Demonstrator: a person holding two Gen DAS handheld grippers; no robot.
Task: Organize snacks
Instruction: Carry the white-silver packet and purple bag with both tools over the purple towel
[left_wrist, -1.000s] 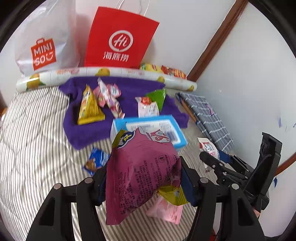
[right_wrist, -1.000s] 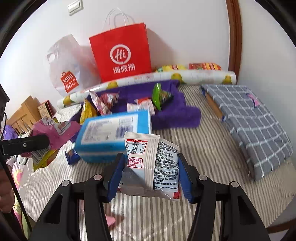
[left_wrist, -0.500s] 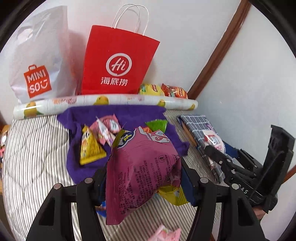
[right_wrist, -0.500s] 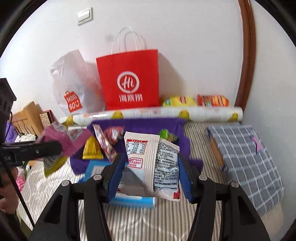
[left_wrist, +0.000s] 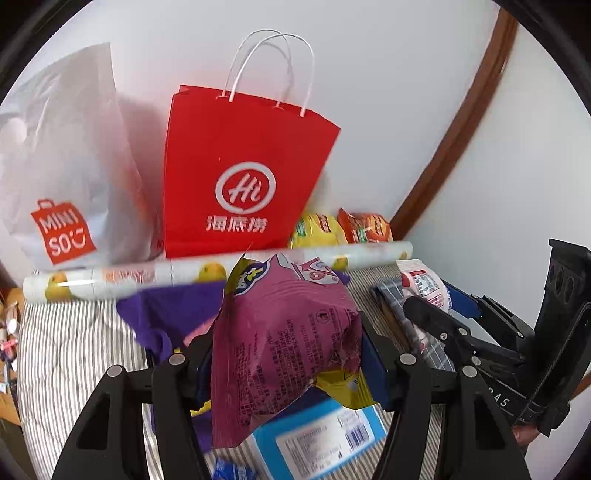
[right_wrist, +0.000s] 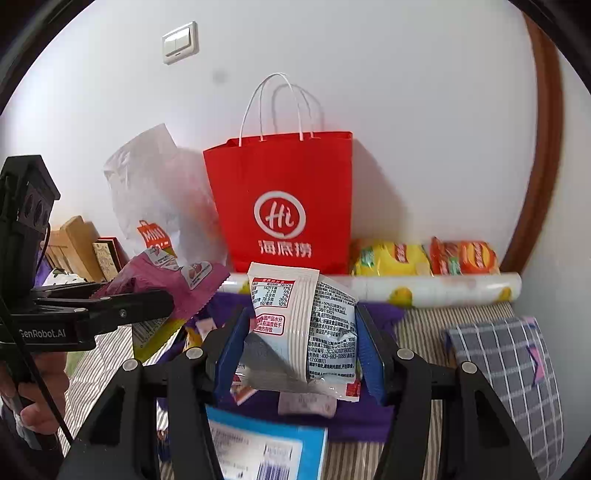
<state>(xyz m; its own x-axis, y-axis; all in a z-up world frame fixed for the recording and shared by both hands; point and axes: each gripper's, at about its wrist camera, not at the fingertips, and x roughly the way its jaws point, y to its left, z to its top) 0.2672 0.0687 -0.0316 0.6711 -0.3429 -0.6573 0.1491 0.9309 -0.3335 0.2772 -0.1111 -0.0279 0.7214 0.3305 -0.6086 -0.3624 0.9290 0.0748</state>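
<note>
My left gripper (left_wrist: 284, 354) is shut on a magenta snack bag (left_wrist: 280, 339), held up over the bed in front of a red paper bag (left_wrist: 240, 177). In the right wrist view my right gripper (right_wrist: 299, 343) is shut on a white snack packet (right_wrist: 306, 325), its blue pads (right_wrist: 229, 347) pressing both sides. The red paper bag (right_wrist: 284, 206) stands upright against the wall, its top open, straight beyond both grippers. The left gripper (right_wrist: 110, 310) with the magenta bag (right_wrist: 166, 277) shows at the left of the right wrist view. The right gripper (left_wrist: 436, 314) with the white packet (left_wrist: 424, 286) appears at the right of the left wrist view.
A white plastic shopping bag (left_wrist: 62, 166) leans left of the red bag. A printed roll (left_wrist: 129, 277) lies along the wall, with yellow and orange chip bags (right_wrist: 421, 258) behind it. A purple towel (left_wrist: 173, 314), a blue box (left_wrist: 317, 439) and a folded plaid cloth (right_wrist: 509, 369) lie on the striped bed.
Both grippers have risen and moved toward the red paper bag, still gripping their snacks. The bag now looms larger, and the towel and loose snacks have dropped low in view.
</note>
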